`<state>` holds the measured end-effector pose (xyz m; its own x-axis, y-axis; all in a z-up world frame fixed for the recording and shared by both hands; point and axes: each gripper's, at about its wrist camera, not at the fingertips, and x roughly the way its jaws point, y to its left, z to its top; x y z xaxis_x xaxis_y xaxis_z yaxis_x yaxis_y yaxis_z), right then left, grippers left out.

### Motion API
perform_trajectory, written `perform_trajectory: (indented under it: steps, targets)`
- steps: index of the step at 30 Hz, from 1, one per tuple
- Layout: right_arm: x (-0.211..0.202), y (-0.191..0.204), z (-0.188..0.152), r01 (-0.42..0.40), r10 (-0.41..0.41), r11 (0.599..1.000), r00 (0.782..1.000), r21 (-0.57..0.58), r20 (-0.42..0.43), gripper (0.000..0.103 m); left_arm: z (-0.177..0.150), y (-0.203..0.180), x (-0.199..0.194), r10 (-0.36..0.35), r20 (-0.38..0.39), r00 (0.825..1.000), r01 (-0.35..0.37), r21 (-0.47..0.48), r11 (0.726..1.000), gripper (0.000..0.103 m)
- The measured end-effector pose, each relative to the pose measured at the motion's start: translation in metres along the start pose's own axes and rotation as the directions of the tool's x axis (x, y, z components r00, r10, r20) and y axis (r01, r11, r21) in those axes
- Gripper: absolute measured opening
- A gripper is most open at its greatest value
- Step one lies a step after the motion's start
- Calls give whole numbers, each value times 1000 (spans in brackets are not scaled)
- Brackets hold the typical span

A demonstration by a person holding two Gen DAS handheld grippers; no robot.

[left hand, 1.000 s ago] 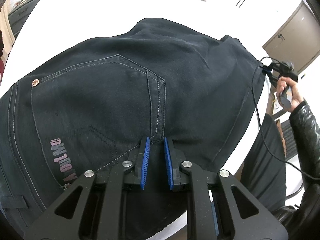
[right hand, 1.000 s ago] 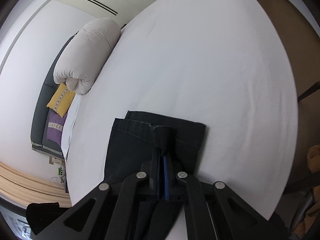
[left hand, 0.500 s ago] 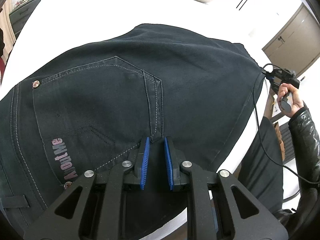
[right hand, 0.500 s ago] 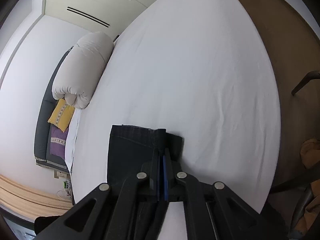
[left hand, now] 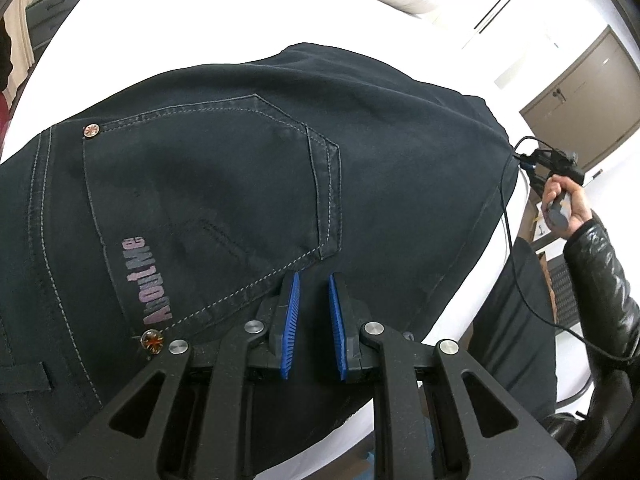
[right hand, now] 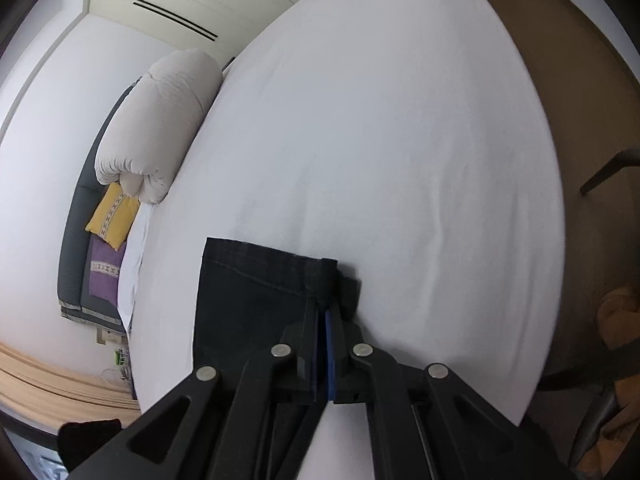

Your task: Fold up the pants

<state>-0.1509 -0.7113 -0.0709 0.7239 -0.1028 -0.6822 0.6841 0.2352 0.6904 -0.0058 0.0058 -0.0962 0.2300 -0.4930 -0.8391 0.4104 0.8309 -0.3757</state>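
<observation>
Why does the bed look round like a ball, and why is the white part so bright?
Both views use fisheye lenses, so the flat bed bulges. In the left wrist view the sheet beyond the pants is glaring white, its detail washed out. In the right wrist view the light is softer; the far edge looks slightly blurred, and a small shadow sits beside the right gripper.

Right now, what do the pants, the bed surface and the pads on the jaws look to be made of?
Pants: dark, matte denim by the look, with pale contrast stitching around the back pocket and metal rivets.
Bed surface: white woven sheet, probably cotton, matte with soft wrinkles.
Pads: blue, finely ribbed, likely rubber or soft plastic, set in the black rigid frame of the left gripper.
</observation>
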Motion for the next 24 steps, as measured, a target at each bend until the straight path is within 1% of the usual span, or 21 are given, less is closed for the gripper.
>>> perform_trajectory:
  steps: [1,3,4,5,6,7,8,9,10,11,12,13,14,16,17,18,19,22,23,24]
  targets:
    - [0,0,3,-13,13,1000,1000,3,-15,6,-1,1,-1,-2,2,1000,2,-4,1000,15]
    - [-4,1,4,-17,17,1000,1000,-12,-24,8,-4,1,-1,-6,8,1000,6,-13,1000,15]
    - [-13,4,4,4,-4,999,1000,-33,-8,14,-5,1,-1,-4,11,1000,4,-14,1000,15]
    - [-26,9,1,62,-60,996,998,-62,35,23,-6,1,-2,-2,12,1000,2,-14,1000,15]
    - [-39,14,-5,98,-92,992,993,-79,75,43,-7,1,-3,1,14,1000,-1,-15,1000,15]
    - [-48,19,-13,67,-59,993,995,-100,74,45,-8,0,-1,3,15,1000,-3,-15,1000,15]
    - [-50,22,-19,26,-21,993,999,-114,40,45,-10,0,-2,4,16,1000,-4,-14,1000,15]
    - [-47,31,-36,-67,57,989,995,-130,-77,45,-10,-1,-2,5,17,1000,-4,-17,1000,15]
    - [-45,37,-51,-119,97,983,983,-137,-157,45,-11,-1,-2,5,17,1000,-4,-18,1000,15]
    - [-44,44,-72,-189,150,971,959,-147,-239,45,-12,-2,-2,6,17,1000,-5,-16,1000,15]
    - [-44,47,-85,-224,177,963,945,-150,-276,45,-12,-3,-2,7,17,1000,-7,-16,1000,15]
    - [-42,51,-111,-271,207,952,913,-141,-351,45,-12,-4,-2,8,17,1000,-8,-19,1000,15]
    - [-38,51,-128,-290,221,950,887,-116,-406,45,-12,-4,-1,9,17,1000,-9,-20,1000,15]
    - [-31,52,-159,-333,263,941,832,-60,-489,45,-11,-7,-1,15,15,1000,-15,-17,1000,15]
    - [-28,55,-172,-343,267,938,813,-55,-517,45,-12,-7,-1,16,15,1000,-16,-16,1000,15]
    - [-26,58,-179,-350,266,935,802,-59,-535,45,-13,-7,-1,15,17,1000,-15,-18,1000,15]
    - [-21,63,-191,-363,265,930,781,-64,-565,45,-13,-7,-1,14,20,1000,-14,-21,1000,15]
    - [-10,66,-210,-363,275,932,735,-18,-620,45,-16,-5,-4,11,26,1000,-10,-28,1000,15]
    - [-8,69,-214,-359,264,933,728,-23,-633,45,-16,-4,-5,9,27,1000,-8,-30,1000,15]
    - [-7,71,-216,-357,258,934,727,-29,-636,47,-17,-3,-5,6,29,1000,-5,-34,999,15]
